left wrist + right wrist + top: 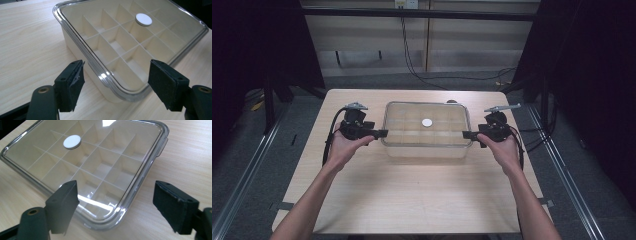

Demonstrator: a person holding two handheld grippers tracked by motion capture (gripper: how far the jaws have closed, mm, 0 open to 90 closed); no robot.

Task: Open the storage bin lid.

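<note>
A white box (427, 150) with several divided compartments stands at the table's middle under a clear lid (447, 112). A small white round disc (427, 122) sits at the lid's centre. My left gripper (384, 133) is level at the box's left side and stands open; in the left gripper view its jaws (116, 80) straddle a corner of the lid (130, 32) without pressing on it. My right gripper (465, 134) mirrors it at the right side, open, with its jaws (116, 202) on either side of the near lid corner (105, 165). The disc (143, 19) (72, 141) lies beyond both.
The light wooden table (412, 195) has bare surface in front of the box and on both sides. Black cables (412, 60) run along the floor behind the table. Dark curtains and metal rails (562, 170) flank it. A clear latch tab (163, 145) sticks out from the lid's edge.
</note>
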